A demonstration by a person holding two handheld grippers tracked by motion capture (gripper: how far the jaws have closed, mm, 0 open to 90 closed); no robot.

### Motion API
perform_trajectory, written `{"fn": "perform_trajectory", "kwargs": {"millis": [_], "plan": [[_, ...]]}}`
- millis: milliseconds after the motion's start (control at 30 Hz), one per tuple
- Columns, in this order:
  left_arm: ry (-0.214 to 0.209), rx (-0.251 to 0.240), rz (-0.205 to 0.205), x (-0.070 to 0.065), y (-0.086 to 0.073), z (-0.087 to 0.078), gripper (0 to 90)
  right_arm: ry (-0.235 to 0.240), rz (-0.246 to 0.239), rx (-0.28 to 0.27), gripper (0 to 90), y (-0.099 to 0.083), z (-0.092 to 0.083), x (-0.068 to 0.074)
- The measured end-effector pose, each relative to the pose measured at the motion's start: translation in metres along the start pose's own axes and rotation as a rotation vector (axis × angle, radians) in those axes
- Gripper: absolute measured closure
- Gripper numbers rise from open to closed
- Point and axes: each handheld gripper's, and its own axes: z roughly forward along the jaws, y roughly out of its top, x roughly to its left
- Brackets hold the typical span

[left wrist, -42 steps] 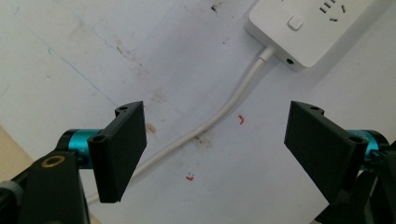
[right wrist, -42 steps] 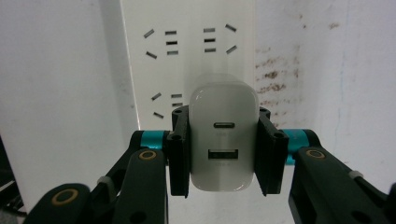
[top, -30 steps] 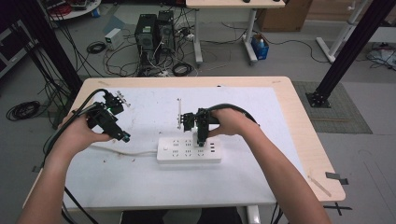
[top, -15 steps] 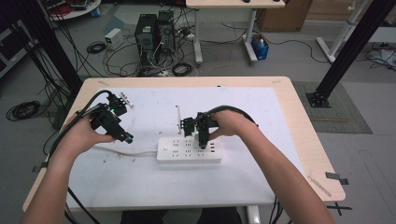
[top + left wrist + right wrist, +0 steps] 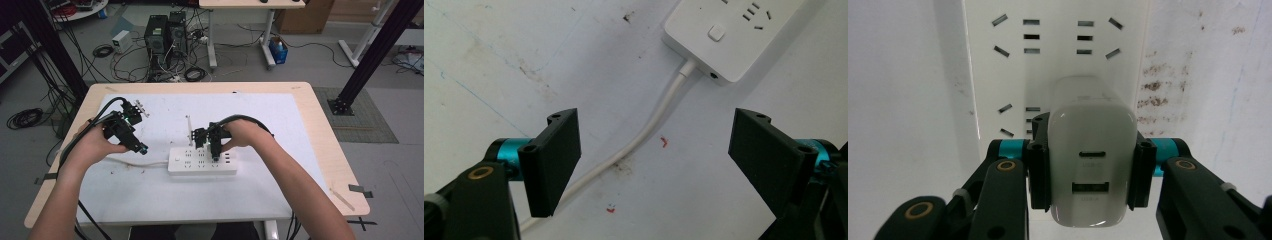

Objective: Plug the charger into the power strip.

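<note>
Left gripper (image 5: 142,149) at 9 o'clock of power strip (image 5: 202,161), jaws spread wide, nothing between pads; strip's white cable (image 5: 651,127) runs on table (image 5: 260,115) beneath them. Right gripper (image 5: 216,158) over strip's right half, jaws pinching white USB charger (image 5: 1091,160) by its sides. Charger sits on strip's face, sockets showing at 12 o'clock of it.
</note>
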Motion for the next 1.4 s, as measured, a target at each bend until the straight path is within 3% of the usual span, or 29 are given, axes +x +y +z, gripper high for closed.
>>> {"fn": "perform_trajectory", "kwargs": {"millis": [67,133,167,200,233,267,300,333,367,400,433,467,500,533,567,600,633,667,733,767,800,967,1067,1133,1200,1400], "plan": [[0.006,0.013,0.013,0.001,0.0,-0.001,21.0,0.015,0.012,-0.018,61.7,-0.001,0.0,-0.003],[0.016,-0.005,0.005,0.002,0.0,-0.002,21.0,0.03,0.034,-0.05,47.2,-0.004,0.002,-0.004],[0.017,-0.008,0.006,0.002,0.0,-0.002,21.0,0.056,0.069,-0.1,36.8,-0.007,-0.001,-0.005],[0.016,-0.009,0.011,0.003,0.0,-0.002,21.0,0.106,0.168,-0.189,28.6,-0.016,-0.013,-0.01],[0.017,-0.007,0.013,0.003,0.001,-0.001,21.0,0.106,0.168,-0.189,28.6,-0.016,-0.013,-0.01],[0.016,-0.016,0.003,0.002,0.001,0.001,21.0,0.086,0.257,-0.269,22.2,-0.032,-0.028,-0.016],[0.011,-0.009,0.012,0.002,0.001,0.001,21.0,0.086,0.257,-0.269,22.2,-0.032,-0.028,-0.016],[0.014,-0.013,0.025,0.001,0.003,0.001,21.0,0.094,0.353,-0.333,22.1,-0.053,-0.042,-0.025],[0.017,-0.024,0.021,0.0,0.003,0.001,21.0,0.083,0.403,-0.36,22.1,-0.064,-0.049,-0.027],[0.017,-0.024,0.021,0.0,0.003,0.001,20.9,0.083,0.403,-0.36,22.1,-0.064,-0.049,-0.027],[0.022,-0.029,0.021,-0.001,0.003,0.001,19.8,0.073,0.51,-0.422,22.1,-0.09,-0.061,-0.033],[0.03,-0.016,0.025,0.0,0.004,0.001,19.2,0.077,0.582,-0.44,22.1,-0.103,-0.066,-0.035],[0.03,-0.016,0.025,0.0,0.004,0.001,19.2,0.077,0.582,-0.44,22.1,-0.103,-0.066,-0.035],[0.035,-0.021,0.021,0.0,0.004,0.001,19.2,0.074,0.641,-0.46,22.1,-0.116,-0.071,-0.037],[0.039,-0.026,0.021,-0.001,0.005,0.0,18.8,0.029,0.756,-0.468,21.4,-0.142,-0.079,-0.037],[0.039,-0.026,0.021,-0.001,0.005,0.0,18.5,0.029,0.756,-0.468,21.4,-0.142,-0.079,-0.037],[0.04,-0.027,0.021,-0.001,0.005,0.0,18.4,0.015,0.841,-0.492,20.4,-0.165,-0.084,-0.035],[0.041,-0.034,0.015,-0.002,0.006,0.0,18.4,0.015,0.841,-0.492,20.4,-0.165,-0.084,-0.035],[0.041,-0.027,0.022,-0.002,0.008,0.0,18.1,-0.029,0.892,-0.499,20.4,-0.183,-0.088,-0.031],[0.04,-0.031,0.019,-0.002,0.008,0.0,18.0,-0.052,0.946,-0.495,20.4,-0.197,-0.091,-0.026],[0.037,-0.027,0.026,-0.002,0.01,0.001,18.0,-0.057,0.956,-0.496,20.4,-0.201,-0.092,-0.024],[0.035,-0.024,0.03,-0.004,0.013,0.004,18.0,-0.092,0.977,-0.481,20.4,-0.213,-0.092,-0.018],[0.031,-0.011,0.045,-0.003,0.015,0.006,18.0,-0.107,1.062,-0.475,20.4,-0.224,-0.093,-0.019],[0.032,-0.018,0.041,-0.003,0.017,0.006,18.0,-0.118,1.075,-0.47,20.4,-0.227,-0.094,-0.02],[0.031,-0.018,0.034,-0.002,0.018,0.006,18.0,-0.148,1.124,-0.438,20.4,-0.233,-0.095,-0.022],[0.029,-0.02,0.028,-0.002,0.021,0.007,18.0,-0.144,1.145,-0.44,20.4,-0.242,-0.095,-0.023]]}}
